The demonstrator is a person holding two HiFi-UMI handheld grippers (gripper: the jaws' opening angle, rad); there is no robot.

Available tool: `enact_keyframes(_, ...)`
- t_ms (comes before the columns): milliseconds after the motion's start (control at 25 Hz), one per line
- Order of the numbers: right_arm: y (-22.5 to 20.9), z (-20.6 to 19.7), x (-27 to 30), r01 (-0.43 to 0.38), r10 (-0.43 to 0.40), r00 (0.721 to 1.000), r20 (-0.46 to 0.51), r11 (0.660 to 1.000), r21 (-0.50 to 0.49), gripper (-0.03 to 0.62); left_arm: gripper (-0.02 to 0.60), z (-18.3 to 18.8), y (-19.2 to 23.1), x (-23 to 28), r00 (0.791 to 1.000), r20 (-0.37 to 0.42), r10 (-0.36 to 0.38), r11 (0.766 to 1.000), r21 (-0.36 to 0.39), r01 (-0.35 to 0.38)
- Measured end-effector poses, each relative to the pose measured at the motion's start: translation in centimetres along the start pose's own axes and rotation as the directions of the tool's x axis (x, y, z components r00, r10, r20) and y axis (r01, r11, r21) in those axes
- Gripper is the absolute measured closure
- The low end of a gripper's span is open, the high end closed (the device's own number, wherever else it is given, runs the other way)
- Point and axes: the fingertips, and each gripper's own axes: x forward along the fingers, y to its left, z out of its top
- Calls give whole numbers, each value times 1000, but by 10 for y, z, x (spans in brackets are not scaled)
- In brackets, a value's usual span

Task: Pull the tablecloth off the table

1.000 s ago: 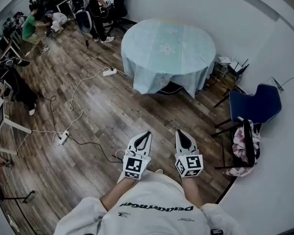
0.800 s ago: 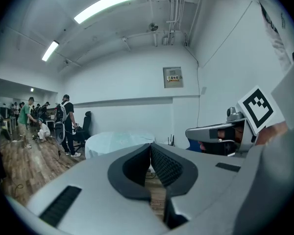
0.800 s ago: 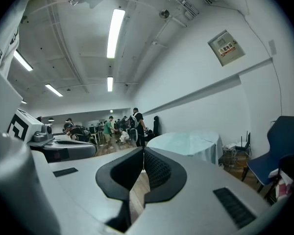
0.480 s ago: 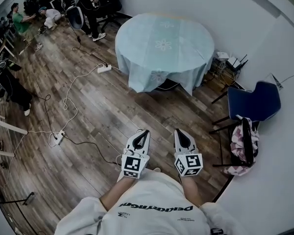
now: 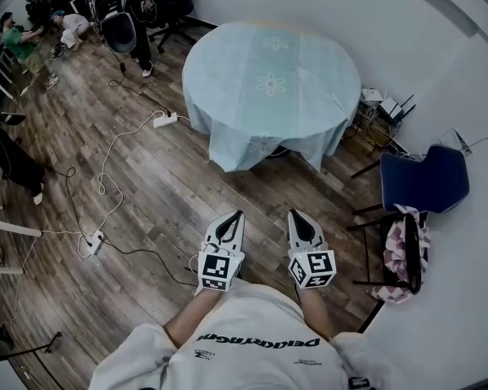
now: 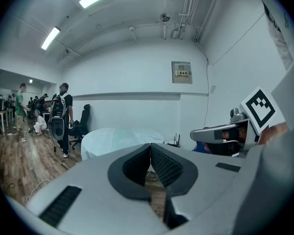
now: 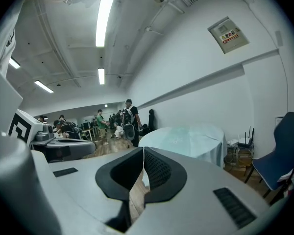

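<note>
Tablecloth (image 5: 272,80): pale-blue fabric, round drape | left gripper (image 5: 237,214), right gripper (image 5: 293,214): clenched, empty

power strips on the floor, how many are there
2. One power strip lies just left of the tablecloth; the other power strip lies farther left, nearer the person. More may hide under the cloth.

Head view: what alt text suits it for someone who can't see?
A person looking down holds a left gripper and right gripper, both shut, side by side over a wooden floor, well short of a round table under a pale blue tablecloth. A blue chair stands at right; cables trail at left.
</note>
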Motion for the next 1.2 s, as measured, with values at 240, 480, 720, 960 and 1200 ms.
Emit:
enact_keyframes(240, -14, 30, 78, 54, -55, 998, -11, 998, -8, 554, 565, 21, 72, 61, 1000, -14, -4, 1000, -21, 4)
enact_keyframes(480, -24, 41, 140, 100, -100, 994, -52, 995, -6, 554, 565, 28, 117, 111, 998, -22, -67, 998, -22, 66)
enact_keyframes(720, -37, 56, 194, 125, -124, 990, -60, 992, 0, 554, 565, 27, 156, 159, 993, -36, -111, 993, -35, 110)
enact_keyframes(960, -52, 61, 235, 158, -157, 984, -81, 987, 3, 554, 565, 35, 189, 195, 993, -33, -111, 994, -27, 110)
enact_keyframes(1200, -76, 74, 265, 192, -191, 979, -75, 981, 9, 554, 565, 36, 217, 230, 995, -71, -74, 997, -11, 73)
